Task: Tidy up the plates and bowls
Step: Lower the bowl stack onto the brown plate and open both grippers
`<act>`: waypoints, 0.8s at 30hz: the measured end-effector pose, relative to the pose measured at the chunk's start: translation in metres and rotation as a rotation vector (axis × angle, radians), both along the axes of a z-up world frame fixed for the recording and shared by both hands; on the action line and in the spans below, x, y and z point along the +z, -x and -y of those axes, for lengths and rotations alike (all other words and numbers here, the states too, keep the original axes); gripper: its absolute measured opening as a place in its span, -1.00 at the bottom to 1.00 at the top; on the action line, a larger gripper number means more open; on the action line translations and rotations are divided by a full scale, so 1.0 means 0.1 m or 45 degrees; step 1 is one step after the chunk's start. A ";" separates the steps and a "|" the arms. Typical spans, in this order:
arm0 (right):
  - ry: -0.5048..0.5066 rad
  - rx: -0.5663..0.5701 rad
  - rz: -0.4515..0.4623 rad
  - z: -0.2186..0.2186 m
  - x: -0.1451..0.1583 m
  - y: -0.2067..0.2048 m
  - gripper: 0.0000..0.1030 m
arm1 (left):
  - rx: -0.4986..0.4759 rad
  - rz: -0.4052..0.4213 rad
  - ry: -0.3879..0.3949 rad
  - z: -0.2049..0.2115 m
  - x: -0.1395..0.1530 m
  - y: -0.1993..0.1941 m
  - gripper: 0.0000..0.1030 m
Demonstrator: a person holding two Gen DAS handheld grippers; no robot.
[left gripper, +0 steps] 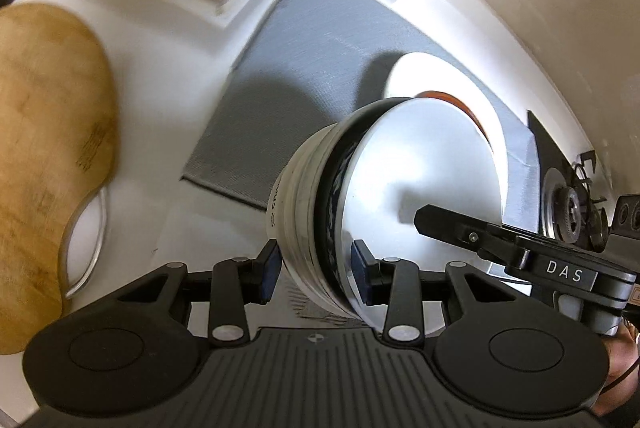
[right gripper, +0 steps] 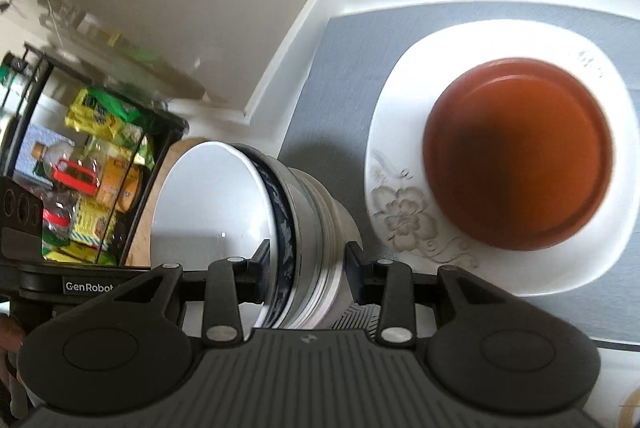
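Observation:
A stack of nested white bowls with a dark blue patterned rim (left gripper: 320, 196) is held on its side between both grippers, above a grey mat (left gripper: 304, 68). My left gripper (left gripper: 316, 270) is shut on the stack's rim, one pad inside and one outside. My right gripper (right gripper: 306, 274) is shut on the same stack (right gripper: 256, 212) from the opposite side. The right gripper's body (left gripper: 560, 268) shows in the left wrist view. A white floral plate (right gripper: 404, 212) lies on the mat (right gripper: 320, 100) with an upturned brown bowl (right gripper: 516, 156) on it.
A wooden cutting board (left gripper: 44, 148) lies on the white counter at left. A gas stove burner (left gripper: 568, 204) is at right beyond the mat. A black wire rack of packets and bottles (right gripper: 92, 172) stands at left in the right wrist view.

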State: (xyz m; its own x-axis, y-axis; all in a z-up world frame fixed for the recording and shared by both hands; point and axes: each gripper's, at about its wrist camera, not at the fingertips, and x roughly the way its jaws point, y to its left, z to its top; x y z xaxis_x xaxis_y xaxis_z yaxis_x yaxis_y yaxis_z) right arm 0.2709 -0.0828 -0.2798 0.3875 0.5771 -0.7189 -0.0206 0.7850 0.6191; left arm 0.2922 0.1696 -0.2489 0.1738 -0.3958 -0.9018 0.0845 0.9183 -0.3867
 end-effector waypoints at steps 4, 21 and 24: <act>0.017 -0.040 0.051 0.20 0.18 0.06 -0.20 | -0.037 0.030 0.004 0.22 0.15 -0.02 -0.20; 0.041 -0.260 0.215 1.21 0.84 0.08 -0.20 | -0.206 0.147 0.017 1.25 0.70 -0.27 -0.18; 0.051 -0.283 0.238 1.32 0.91 0.02 -0.20 | -0.219 0.166 0.016 1.33 0.73 -0.35 -0.18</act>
